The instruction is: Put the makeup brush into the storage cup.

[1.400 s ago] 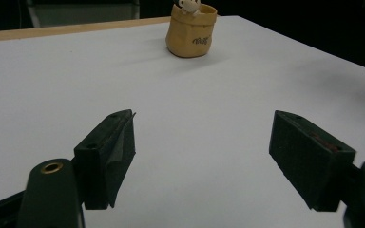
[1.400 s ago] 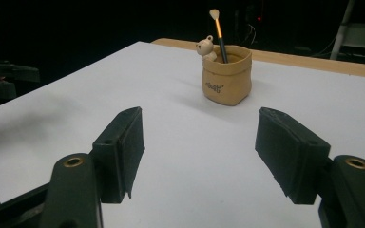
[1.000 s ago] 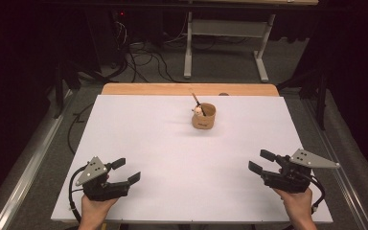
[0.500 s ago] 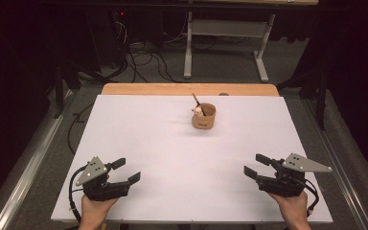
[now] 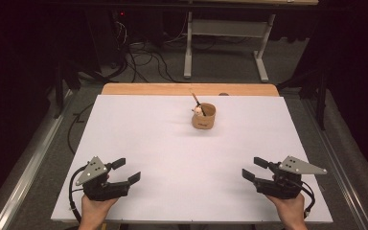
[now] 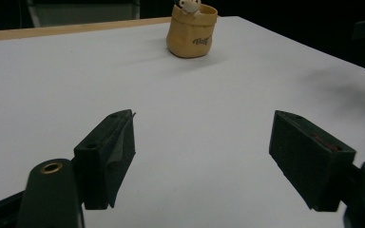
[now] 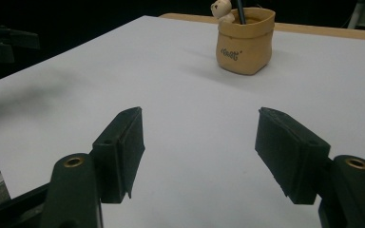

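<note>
Tan pot (image 5: 203, 117), soft sack-like shape with rolled rim and dark lettering on the front, matte clay look. It stands upright on the bench (image 5: 172, 143), toward the far edge, a bit right of centre. Bench top is a flat white matte sheet; a bare wood strip (image 5: 148, 89) runs behind the pot along the far edge. Small pale figurine (image 7: 221, 9), rounded bear-like, pokes over the pot's rim; a thin dark stick (image 5: 196, 101) leans out of the pot beside it, tilted to the left and away.

Left tool (image 5: 125, 172): black blocky jaws, flat rubbery pads, spread wide, nothing between them, nothing touched. It sits well nearer than the pot, off to the pot's left, by the near edge. Grey three-cornered plate on top.

Right tool (image 5: 254, 169): same black jaws, spread wide, empty, well nearer than the pot and to its right, close to the near edge.

Left hand (image 5: 96, 208) grips its tool from behind, jaws aimed forward and inward at the pot. Right hand (image 5: 290, 211) likewise, jaws angled inward toward the pot. Both held low over the bench; whether they touch it, can't tell.
</note>
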Available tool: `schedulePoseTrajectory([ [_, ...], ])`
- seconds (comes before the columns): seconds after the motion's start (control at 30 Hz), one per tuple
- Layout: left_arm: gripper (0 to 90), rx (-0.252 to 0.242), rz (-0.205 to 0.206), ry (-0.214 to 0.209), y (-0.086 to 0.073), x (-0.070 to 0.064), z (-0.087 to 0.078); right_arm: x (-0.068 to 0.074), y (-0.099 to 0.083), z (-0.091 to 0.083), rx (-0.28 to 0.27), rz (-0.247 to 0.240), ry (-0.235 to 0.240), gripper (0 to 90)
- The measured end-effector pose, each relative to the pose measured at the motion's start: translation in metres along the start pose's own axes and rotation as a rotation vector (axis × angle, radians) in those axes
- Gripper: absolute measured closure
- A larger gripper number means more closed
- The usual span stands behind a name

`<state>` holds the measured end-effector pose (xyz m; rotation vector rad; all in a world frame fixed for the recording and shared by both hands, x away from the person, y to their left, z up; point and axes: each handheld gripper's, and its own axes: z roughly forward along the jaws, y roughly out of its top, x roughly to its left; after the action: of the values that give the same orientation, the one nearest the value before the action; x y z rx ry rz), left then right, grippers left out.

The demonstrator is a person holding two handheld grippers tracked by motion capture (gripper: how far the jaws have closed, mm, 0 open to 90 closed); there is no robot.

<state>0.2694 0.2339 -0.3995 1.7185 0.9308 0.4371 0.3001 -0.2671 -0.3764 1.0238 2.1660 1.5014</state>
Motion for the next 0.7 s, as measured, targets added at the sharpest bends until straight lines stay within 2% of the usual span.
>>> schedulePoseTrajectory([
  [0.27,24.4,0.003,-0.006,0.006,0.000,0.002,0.000,-0.001,-0.006,0.002,0.016,0.005,-0.005,35.4],
  [0.7,24.4,0.005,-0.005,0.006,0.000,0.002,0.000,-0.008,-0.014,0.004,0.025,0.009,-0.046,35.4],
])
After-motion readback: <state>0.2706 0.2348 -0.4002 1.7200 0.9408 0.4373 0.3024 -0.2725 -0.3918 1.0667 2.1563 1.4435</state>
